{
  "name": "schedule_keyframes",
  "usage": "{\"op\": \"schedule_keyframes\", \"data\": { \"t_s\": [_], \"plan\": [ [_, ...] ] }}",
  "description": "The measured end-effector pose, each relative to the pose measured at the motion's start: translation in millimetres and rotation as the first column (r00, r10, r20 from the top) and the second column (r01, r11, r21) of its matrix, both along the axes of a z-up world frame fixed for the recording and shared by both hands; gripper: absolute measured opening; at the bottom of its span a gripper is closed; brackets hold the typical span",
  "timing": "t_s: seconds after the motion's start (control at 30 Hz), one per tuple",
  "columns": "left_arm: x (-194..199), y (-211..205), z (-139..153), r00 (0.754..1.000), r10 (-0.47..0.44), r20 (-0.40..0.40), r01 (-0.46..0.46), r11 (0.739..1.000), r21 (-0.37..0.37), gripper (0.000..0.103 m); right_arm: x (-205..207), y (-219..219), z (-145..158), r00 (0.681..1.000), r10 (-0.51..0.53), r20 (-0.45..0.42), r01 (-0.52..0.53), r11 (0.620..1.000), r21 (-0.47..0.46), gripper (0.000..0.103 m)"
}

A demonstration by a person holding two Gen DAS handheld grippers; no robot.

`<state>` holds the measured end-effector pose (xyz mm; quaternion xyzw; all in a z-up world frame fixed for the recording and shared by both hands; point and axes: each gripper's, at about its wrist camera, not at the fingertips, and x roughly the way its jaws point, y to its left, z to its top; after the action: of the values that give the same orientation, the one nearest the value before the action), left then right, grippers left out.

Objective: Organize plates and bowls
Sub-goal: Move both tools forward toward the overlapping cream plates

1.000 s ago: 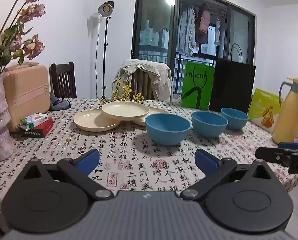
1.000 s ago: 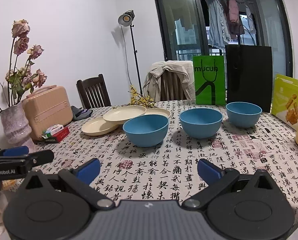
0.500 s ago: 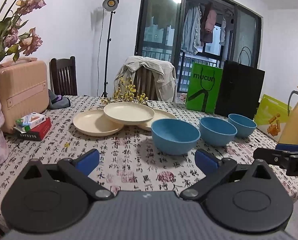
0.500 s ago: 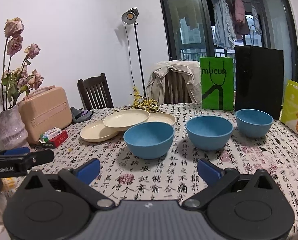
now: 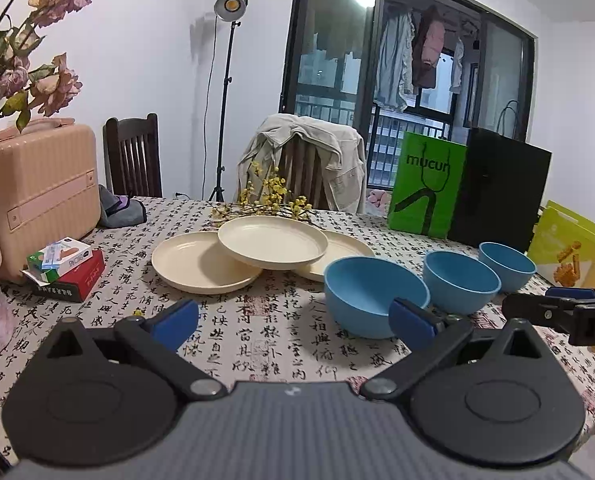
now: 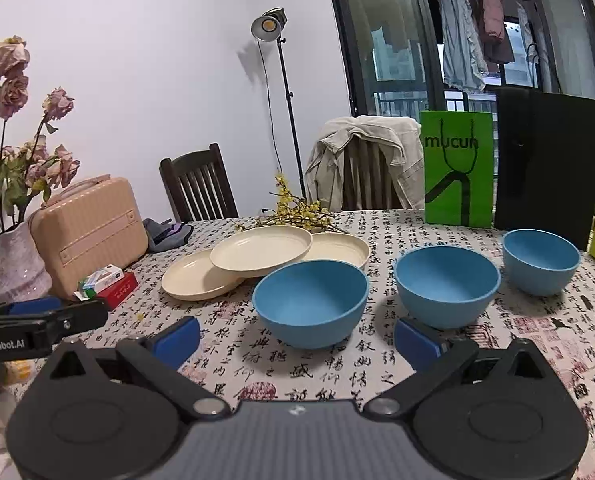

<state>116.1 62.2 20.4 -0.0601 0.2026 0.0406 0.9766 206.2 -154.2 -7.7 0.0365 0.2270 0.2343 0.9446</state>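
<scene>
Both tools are spread wide and holding nothing, just hanging over the near edge of the desk (image 5: 257,344). The left tool (image 5: 293,322) has bare patterned cloth between its blue pads, with its right pad sitting in front of the nearest bowl (image 5: 371,300); can't tell if it actually touches it. The right tool (image 6: 297,338) has that same bowl (image 6: 311,302) framed right between its fingers, not touching. The other two bowls (image 6: 447,284) (image 6: 541,260) run in a line off toward the right edge, each a bit apart from the next. Three cream plates (image 5: 273,242) sit mid-desk behind the bowls: one flat on the left, one on the right, and the third resting on top across both. Left edge is crowded with a vase (image 6: 15,264), a pink case (image 6: 89,228) and a couple of small boxes (image 5: 63,264). Far edge has yellow flower sprigs (image 5: 265,200), a green bag (image 5: 427,188) and a black bag (image 5: 497,192). The near strip of cloth in front of the bowls and plates is the open room.
</scene>
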Motion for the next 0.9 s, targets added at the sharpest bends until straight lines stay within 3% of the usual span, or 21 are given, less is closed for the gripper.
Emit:
{"op": "schedule_keyframes", "data": {
  "t_s": [0.9],
  "plan": [
    [113,51,-2,0.999,0.031,-0.032,-0.032,0.998,-0.052,0.103,128,46,0,0.998,0.020,-0.061,-0.018,0.999,0.028,0.103]
  ]
}}
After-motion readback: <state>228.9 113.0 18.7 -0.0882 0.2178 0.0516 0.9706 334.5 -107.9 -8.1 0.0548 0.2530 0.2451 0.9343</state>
